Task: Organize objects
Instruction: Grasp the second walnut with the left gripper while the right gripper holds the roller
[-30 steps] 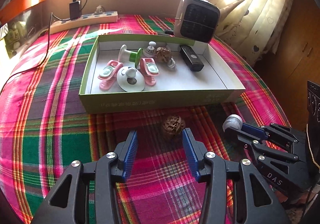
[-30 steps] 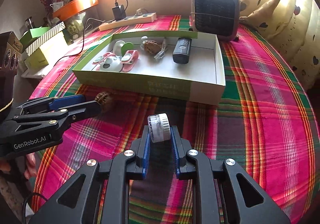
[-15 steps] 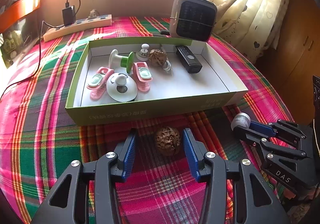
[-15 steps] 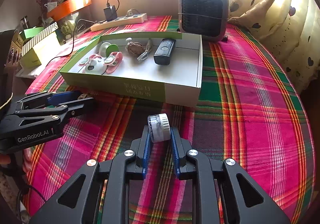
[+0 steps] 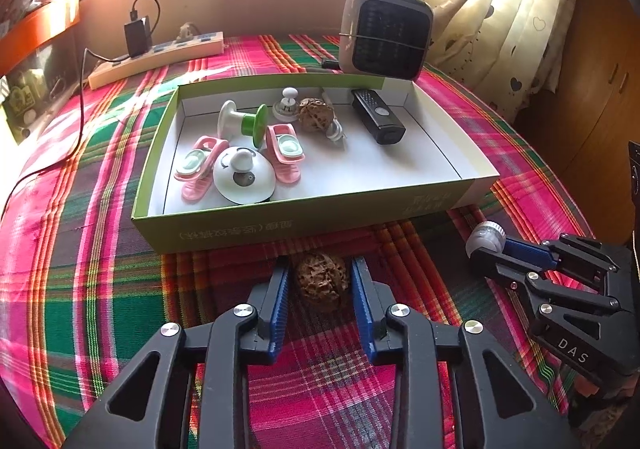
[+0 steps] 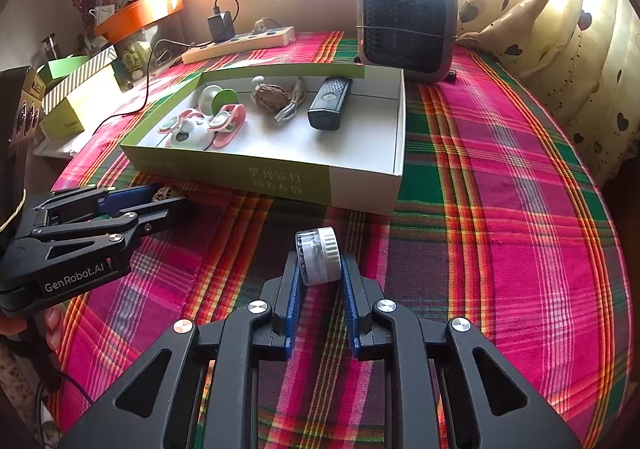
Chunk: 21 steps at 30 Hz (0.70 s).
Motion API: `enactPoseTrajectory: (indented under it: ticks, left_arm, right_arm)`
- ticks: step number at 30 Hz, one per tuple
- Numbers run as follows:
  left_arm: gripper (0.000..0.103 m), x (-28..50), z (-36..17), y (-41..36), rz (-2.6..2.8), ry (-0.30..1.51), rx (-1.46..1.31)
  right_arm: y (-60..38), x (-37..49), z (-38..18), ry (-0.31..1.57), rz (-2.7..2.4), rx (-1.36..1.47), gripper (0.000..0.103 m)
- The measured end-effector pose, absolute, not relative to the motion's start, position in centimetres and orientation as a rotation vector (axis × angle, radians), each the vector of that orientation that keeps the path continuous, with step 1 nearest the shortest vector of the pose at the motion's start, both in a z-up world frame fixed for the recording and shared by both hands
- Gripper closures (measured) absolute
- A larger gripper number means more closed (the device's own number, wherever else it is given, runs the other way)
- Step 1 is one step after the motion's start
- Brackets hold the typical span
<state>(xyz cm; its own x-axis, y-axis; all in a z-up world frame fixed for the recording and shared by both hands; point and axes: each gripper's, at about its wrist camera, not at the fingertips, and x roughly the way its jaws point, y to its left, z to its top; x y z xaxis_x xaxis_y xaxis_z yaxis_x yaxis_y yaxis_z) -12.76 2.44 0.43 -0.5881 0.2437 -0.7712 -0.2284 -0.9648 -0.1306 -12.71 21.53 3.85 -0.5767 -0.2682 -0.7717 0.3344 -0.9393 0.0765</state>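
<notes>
A brown walnut lies on the plaid cloth just in front of the green box. My left gripper is around it, jaws narrowed close to its sides; contact is not clear. The walnut peeks between the left fingers in the right wrist view. My right gripper is shut on a small clear jar with a white cap, held above the cloth right of the walnut; it also shows in the left wrist view. The box holds pink clips, a white dome, a spool, another walnut and a black remote.
A grey heater stands behind the box. A power strip with a charger lies at the back left. Boxes and an orange shelf sit at the left. Curtains hang at the right.
My left gripper moved forward so the walnut now sits between its fingers, and the jaws narrowed. My right gripper kept hold of the jar and shifted slightly.
</notes>
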Motion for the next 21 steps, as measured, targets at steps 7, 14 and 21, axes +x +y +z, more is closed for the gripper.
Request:
enactPoseTrajectory:
  ticks: [7,14,21]
  left_arm:
    - [0.078,-12.71,0.41,2.4,2.587,-0.031,-1.259]
    - [0.078,-12.66,0.41,2.38,2.588,-0.031,-1.257]
    - [0.078,-12.64,0.4,2.37,2.588,-0.031,-1.257]
  right_arm:
    - [21.55,-12.74,3.86,0.108,-2.52,1.215,0.083]
    - [21.55,-12.74,3.85,0.109,-2.521,1.215,0.083]
    - [21.51,-12.72,3.84,0.109,-2.521,1.215,0.083]
